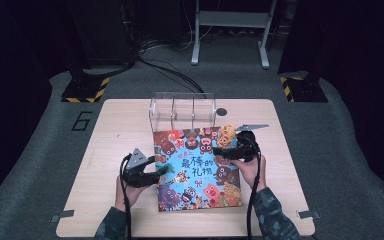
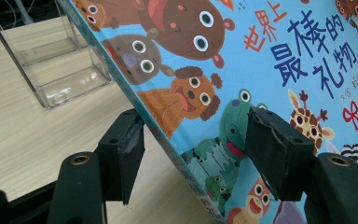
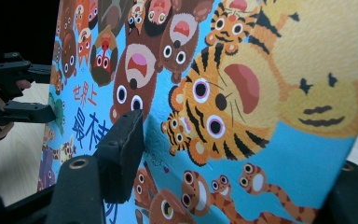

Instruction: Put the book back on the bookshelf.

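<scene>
A colourful picture book (image 1: 197,167) with cartoon animals on its blue cover lies in the middle of the wooden table (image 1: 115,130). My left gripper (image 1: 162,172) is at its left edge. In the left gripper view this gripper (image 2: 196,135) straddles the raised book (image 2: 270,60), one pad touching the edge from below and the other resting on the cover. My right gripper (image 1: 217,152) reaches over the book's upper right part. In the right gripper view its near pad (image 3: 123,149) sits on the cover of the book (image 3: 242,93); the other jaw is mostly hidden behind the book's corner.
A clear acrylic rack (image 1: 182,107) with upright dividers stands just behind the book, and the left gripper view has it as the rack (image 2: 51,70) too. A small dark disc (image 1: 222,111) lies beside it. Cables and a metal stand are on the floor beyond.
</scene>
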Motion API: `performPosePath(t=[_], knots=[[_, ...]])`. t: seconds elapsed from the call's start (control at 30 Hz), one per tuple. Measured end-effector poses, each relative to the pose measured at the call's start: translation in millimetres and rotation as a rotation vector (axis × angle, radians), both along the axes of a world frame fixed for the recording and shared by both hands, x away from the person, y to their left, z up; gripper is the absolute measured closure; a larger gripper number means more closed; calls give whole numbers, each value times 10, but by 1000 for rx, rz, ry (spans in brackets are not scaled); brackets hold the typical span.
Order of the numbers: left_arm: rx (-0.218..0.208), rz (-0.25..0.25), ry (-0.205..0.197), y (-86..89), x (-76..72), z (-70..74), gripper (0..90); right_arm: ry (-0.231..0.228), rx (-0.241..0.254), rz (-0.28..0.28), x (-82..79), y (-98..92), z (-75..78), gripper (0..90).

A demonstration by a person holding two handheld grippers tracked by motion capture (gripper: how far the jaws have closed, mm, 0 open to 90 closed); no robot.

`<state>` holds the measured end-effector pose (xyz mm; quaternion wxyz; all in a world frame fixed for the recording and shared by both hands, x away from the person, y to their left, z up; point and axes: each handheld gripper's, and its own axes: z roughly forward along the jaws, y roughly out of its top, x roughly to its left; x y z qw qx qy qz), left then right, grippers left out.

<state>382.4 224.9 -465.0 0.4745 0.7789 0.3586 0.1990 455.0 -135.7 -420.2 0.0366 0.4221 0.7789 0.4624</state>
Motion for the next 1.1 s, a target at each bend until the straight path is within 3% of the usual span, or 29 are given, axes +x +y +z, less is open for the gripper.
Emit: performPosePath(t=[0.3, 0.5, 0.63, 0.73, 0.77, 1.03, 1.1], knots=[[1, -6, -15, 29, -29, 12, 410, 2, -21, 0, 27, 32, 58, 351], [27, -10, -24, 50, -31, 63, 434, -6, -35, 3, 56, 50, 107, 347], [24, -2, -51, 55, -46, 82, 447, -7, -35, 5, 66, 53, 139, 347], [20, -11, -39, 64, -54, 88, 454, -8, -31, 2, 61, 54, 148, 347], [17, -1, -59, 60, -50, 82, 454, -8, -31, 2, 61, 54, 148, 347], [15, -4, -32, 85, -59, 129, 486, -22, -32, 2, 45, 58, 175, 346], [10, 8, -54, 88, -58, 129, 492, -26, -33, 2, 39, 68, 190, 346]])
